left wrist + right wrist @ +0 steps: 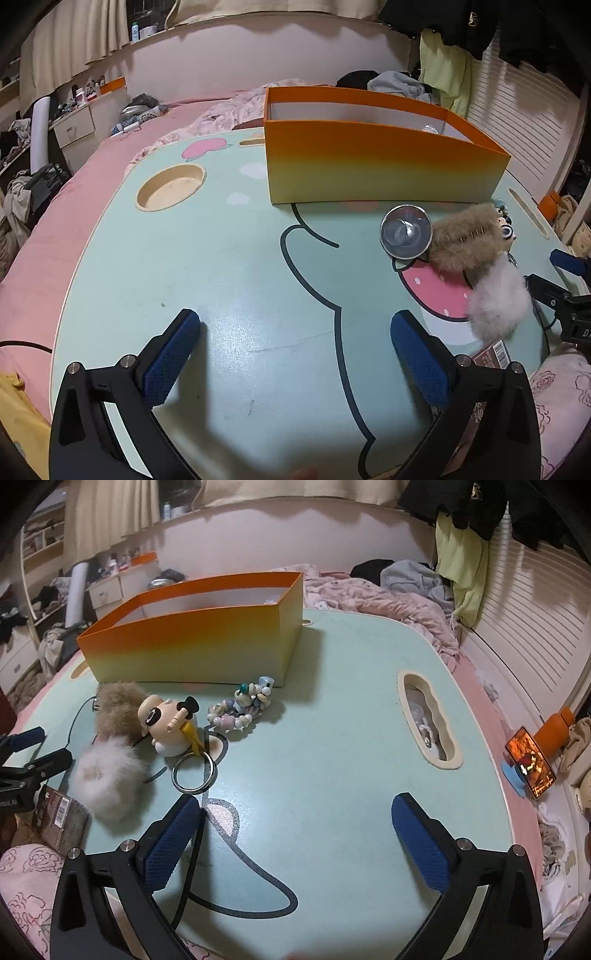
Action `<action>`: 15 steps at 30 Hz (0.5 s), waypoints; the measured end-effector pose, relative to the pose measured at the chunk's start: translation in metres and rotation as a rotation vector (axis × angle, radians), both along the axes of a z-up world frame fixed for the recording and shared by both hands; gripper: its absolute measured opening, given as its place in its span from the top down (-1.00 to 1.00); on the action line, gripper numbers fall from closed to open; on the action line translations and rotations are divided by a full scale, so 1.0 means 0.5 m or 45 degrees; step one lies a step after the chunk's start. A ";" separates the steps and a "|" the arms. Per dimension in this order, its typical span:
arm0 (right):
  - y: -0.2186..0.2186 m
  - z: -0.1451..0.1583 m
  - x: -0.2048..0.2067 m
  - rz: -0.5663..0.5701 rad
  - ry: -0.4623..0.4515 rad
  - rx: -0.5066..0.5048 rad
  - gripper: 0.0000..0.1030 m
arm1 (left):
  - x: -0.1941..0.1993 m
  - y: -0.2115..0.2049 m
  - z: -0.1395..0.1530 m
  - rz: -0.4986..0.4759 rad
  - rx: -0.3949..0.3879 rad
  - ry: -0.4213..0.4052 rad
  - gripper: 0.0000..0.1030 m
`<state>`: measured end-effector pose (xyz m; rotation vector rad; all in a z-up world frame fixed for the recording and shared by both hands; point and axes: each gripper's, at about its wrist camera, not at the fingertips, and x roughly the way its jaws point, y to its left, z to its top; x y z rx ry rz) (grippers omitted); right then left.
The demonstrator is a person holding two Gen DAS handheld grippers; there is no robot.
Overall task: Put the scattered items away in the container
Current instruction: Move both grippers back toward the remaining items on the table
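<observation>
Orange-to-yellow cardboard container (192, 642) sat open-topped at the worktop's (332, 738) far side. Fluffy clips (110, 775), pig keyring (170, 723) and bead bracelet (240, 709) lay just near of it. Left gripper (295, 354) and right gripper (295, 834): jaws spread, empty, probably staged for a first pick.
</observation>
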<state>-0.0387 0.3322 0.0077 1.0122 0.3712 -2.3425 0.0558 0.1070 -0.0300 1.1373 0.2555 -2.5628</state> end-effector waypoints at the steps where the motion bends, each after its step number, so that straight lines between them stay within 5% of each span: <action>1: 0.000 0.000 0.000 0.003 0.000 -0.001 -1.00 | 0.001 0.001 0.000 0.001 -0.001 0.001 -0.99; 10: 0.001 0.000 0.001 -0.012 0.013 -0.004 -1.00 | -0.002 0.000 0.004 -0.030 0.020 -0.004 -0.98; 15: 0.016 0.003 0.003 -0.029 0.021 -0.054 -0.84 | 0.035 0.016 0.056 -0.132 0.081 0.151 -0.68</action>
